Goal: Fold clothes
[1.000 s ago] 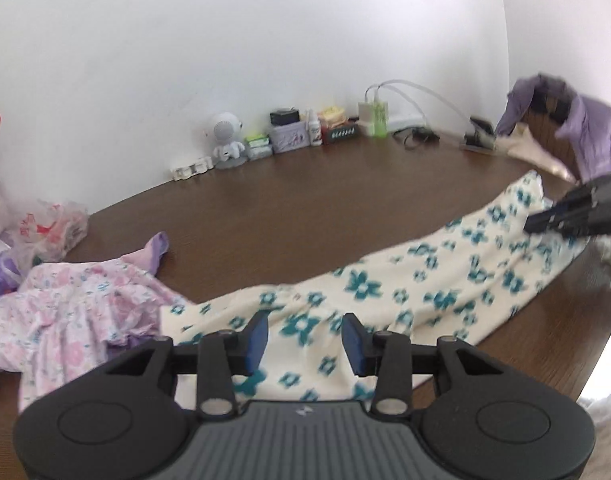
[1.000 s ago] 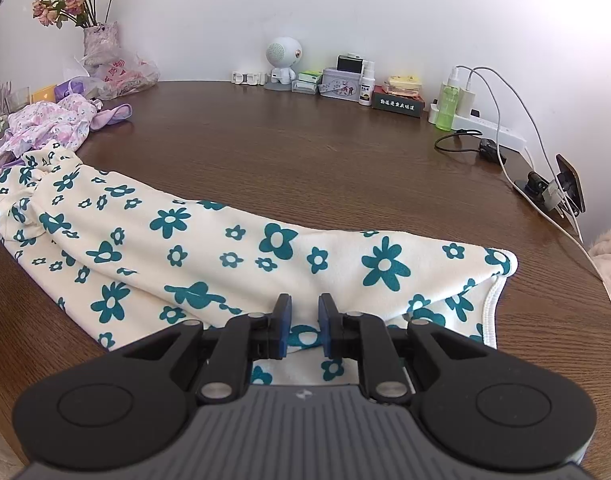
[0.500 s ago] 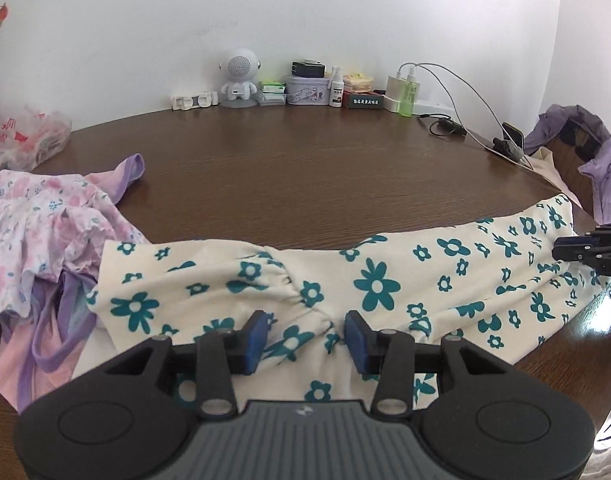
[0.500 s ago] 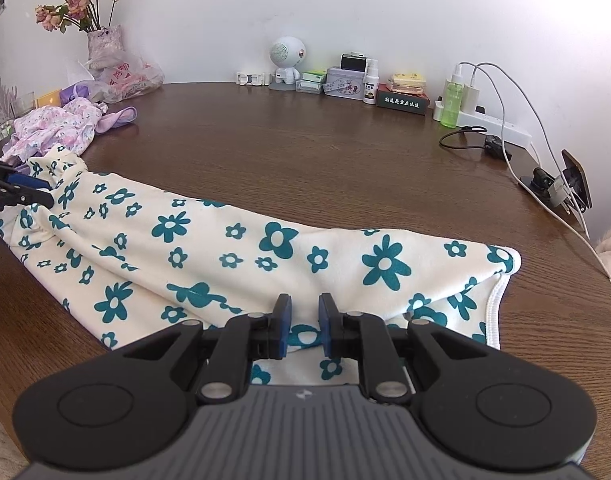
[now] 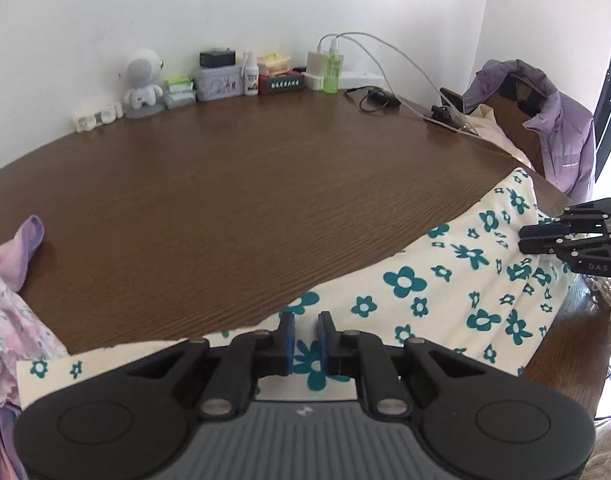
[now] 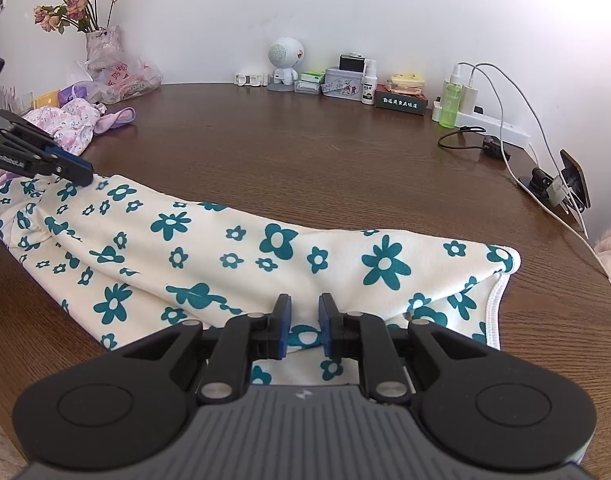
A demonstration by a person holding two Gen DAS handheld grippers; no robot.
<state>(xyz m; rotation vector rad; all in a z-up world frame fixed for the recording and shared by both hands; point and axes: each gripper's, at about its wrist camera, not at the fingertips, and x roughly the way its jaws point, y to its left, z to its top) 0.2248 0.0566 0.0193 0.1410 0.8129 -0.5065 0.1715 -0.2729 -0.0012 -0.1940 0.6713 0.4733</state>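
Floral garment (image 6: 241, 256): cream cloth with teal flowers, laid out long across the near part of the brown wooden surface (image 6: 305, 152), one end by the pink patterned clothing (image 6: 71, 124), the other ending in a white-trimmed edge near the surface's right rim. Left tongs (image 5: 305, 338): set at the garment's end nearest the pink clothing, blue pads standing to either side of a gathered fold of the cloth, jaws closing on it, with a narrow strip of flowered fabric showing between the pads; seen from the right wrist view (image 6: 79, 172), the tips slant down onto that same end of the garment. Right tongs (image 6: 305, 330): at the garment's opposite end, just inside the white-trimmed edge, clenched on a bunched ridge of fabric; from the left wrist view (image 5: 535, 238) they lie nearly level over the cloth, angled in from the garment's far end. Both tongs point forward and downward toward the garment. Pink patterned clothing: heaped beside the garment's left end. Behind the garment, along the wall: white robot figurine (image 6: 285, 64), tin box (image 6: 343, 82), green bottle (image 6: 449, 100), power strip with cables (image 6: 493, 126). Vase of dried roses (image 6: 101, 44): beyond the pink clothing. Purple jacket (image 5: 561, 132): draped on a chair past the garment's right end.
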